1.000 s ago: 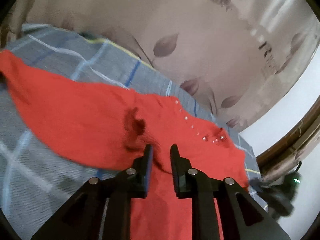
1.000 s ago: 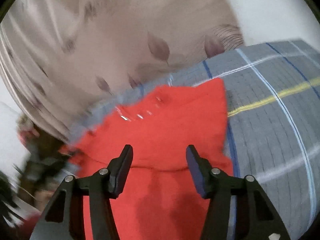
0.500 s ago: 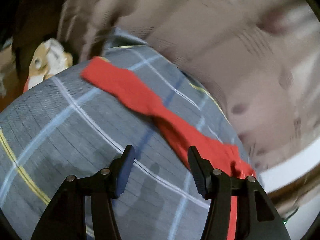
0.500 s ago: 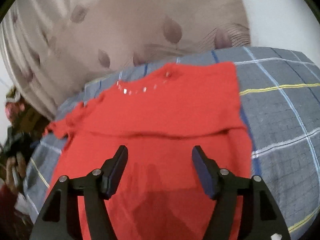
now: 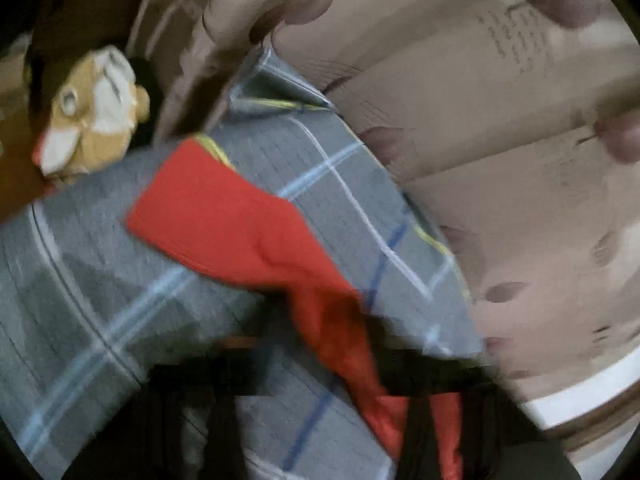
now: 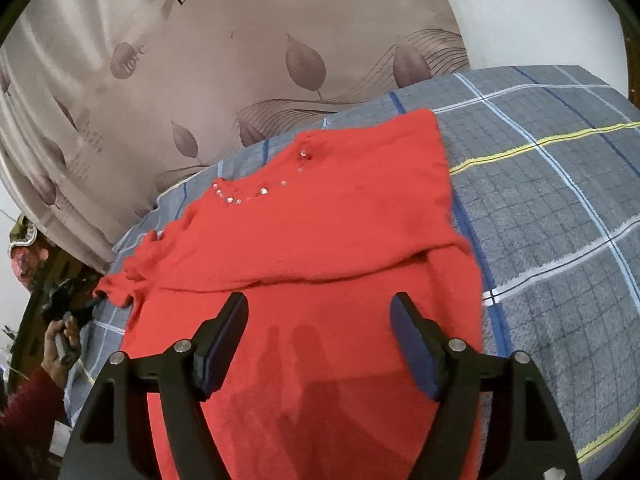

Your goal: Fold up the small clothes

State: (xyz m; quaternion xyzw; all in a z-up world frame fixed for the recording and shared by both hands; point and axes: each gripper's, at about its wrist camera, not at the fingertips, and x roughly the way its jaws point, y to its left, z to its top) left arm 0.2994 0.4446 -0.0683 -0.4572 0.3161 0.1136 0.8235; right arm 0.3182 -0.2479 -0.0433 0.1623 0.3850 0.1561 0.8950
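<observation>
A red sweater (image 6: 320, 220) with small stones along its neckline lies on the bed, its upper part folded down over the lower. My right gripper (image 6: 320, 320) hovers over the lower part with its jaws opening and nothing pinched between them. In the blurred left wrist view one red sleeve (image 5: 224, 216) runs from its cuff at the upper left down to my left gripper (image 5: 332, 320), which is shut and seems to pinch the sleeve. The right wrist view shows the same left gripper (image 6: 86, 304) at the sweater's left sleeve end.
A grey checked bed cover (image 6: 560, 200) spreads under the sweater. Brown leaf-print fabric (image 6: 240, 60) rises behind the bed. A tan and white plush toy (image 5: 96, 112) sits past the bed's far corner. A person's hand (image 6: 60, 344) in a red sleeve holds the left gripper.
My left gripper swung off the sweater's body over to the sleeve, opened wide on the way and has shut there. My right gripper's jaws spread wider above the sweater.
</observation>
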